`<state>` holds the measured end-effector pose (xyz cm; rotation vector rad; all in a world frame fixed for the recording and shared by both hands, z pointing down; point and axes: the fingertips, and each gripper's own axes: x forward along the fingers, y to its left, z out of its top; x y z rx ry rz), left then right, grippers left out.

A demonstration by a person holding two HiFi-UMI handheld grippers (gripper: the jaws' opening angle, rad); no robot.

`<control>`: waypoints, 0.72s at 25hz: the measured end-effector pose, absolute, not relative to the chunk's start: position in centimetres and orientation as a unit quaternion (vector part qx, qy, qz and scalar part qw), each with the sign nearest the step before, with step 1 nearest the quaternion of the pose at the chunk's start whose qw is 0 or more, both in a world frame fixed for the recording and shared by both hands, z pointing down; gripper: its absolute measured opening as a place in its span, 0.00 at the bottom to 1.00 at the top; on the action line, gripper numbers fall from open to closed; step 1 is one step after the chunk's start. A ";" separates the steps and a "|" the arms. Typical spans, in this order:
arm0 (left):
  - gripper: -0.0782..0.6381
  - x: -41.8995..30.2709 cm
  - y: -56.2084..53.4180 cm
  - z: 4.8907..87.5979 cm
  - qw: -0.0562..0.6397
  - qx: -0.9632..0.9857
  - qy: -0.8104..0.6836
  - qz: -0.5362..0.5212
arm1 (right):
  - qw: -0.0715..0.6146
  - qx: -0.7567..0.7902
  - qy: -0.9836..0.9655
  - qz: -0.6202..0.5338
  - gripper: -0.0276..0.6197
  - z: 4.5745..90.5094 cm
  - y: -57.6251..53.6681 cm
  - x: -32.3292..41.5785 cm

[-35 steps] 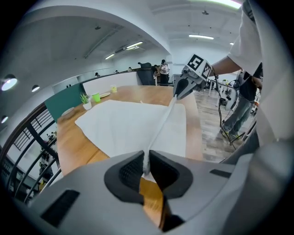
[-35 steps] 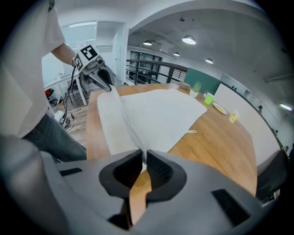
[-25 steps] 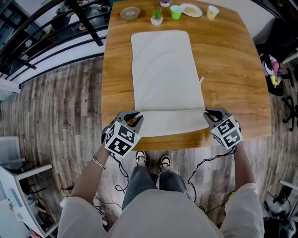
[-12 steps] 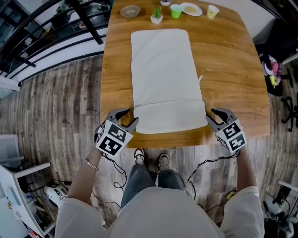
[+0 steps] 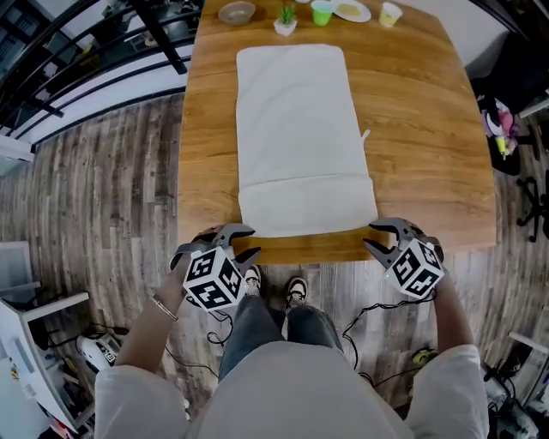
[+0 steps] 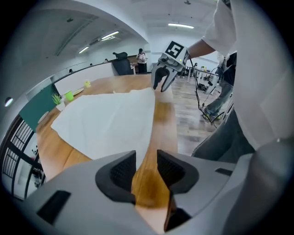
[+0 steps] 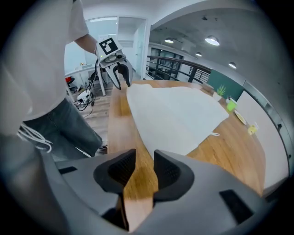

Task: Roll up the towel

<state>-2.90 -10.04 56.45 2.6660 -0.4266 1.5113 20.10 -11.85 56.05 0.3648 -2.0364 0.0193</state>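
Note:
A white towel (image 5: 296, 120) lies lengthwise on the wooden table (image 5: 429, 137), with its near end folded over into a flat band (image 5: 307, 206). My left gripper (image 5: 243, 243) hovers at the table's near edge, just off the band's left corner. It is open and holds nothing; its jaws have just been opening, and bare wood shows between them (image 6: 146, 167). My right gripper (image 5: 376, 237) hovers off the band's right corner, also open and holding nothing after its jaws have just been opening (image 7: 144, 170). Neither touches the towel (image 6: 110, 124) (image 7: 177, 114).
Along the far edge stand a bowl (image 5: 237, 12), a small potted plant (image 5: 286, 19), a green cup (image 5: 322, 13), a plate (image 5: 350, 10) and a yellow cup (image 5: 390, 14). My legs and shoes (image 5: 274, 291) are below the near edge. A black railing (image 5: 77, 77) runs on the left.
Both grippers let go of the towel's folded near end and drew back toward me to the table's near edge. Their jaws went from shut to open. The fold stays flat.

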 end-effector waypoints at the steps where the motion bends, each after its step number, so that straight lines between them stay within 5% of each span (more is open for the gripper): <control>1: 0.31 -3.0 -10.1 56.8 0.022 0.859 -0.139 0.493 | 0.518 0.146 -0.843 0.000 0.24 56.4 -11.9 20.1; 18: 0.27 -3.9 -11.1 58.9 0.025 0.842 -0.148 0.519 | 0.558 0.118 -0.821 -0.042 0.17 58.7 -13.8 21.1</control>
